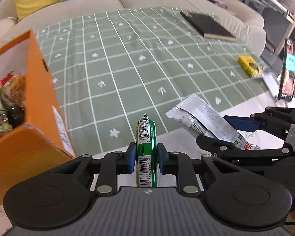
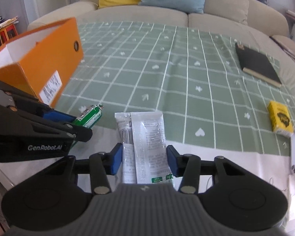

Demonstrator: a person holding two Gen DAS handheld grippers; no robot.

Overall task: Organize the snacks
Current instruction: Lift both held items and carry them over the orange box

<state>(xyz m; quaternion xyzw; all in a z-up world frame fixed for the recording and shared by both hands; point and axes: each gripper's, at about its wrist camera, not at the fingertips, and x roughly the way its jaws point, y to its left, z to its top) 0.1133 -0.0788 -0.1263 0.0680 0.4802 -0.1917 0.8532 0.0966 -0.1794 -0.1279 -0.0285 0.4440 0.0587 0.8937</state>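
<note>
We hold one snack in each gripper, beside the orange box [image 1: 39, 106].

Our left gripper [image 1: 147, 158] is closed on the green sausage stick [image 1: 147, 137]; our right gripper [image 2: 144, 160] is clamped on the white snack packets [image 2: 145, 137]. Both are above the near edge of the green checked cloth [image 1: 127, 68]. The box already contains snacks.

Glossy plastic sausage [image 1: 147, 147]; shiny foil packet [image 2: 147, 143]; matt cardboard box [image 1: 39, 106]; cloth tablecloth [image 1: 127, 59].

One green sausage stick [image 1: 147, 143], two white snack packets [image 2: 145, 137], one orange box [image 2: 43, 63], one black notebook [image 2: 257, 66], one yellow pack [image 2: 280, 119].
</note>
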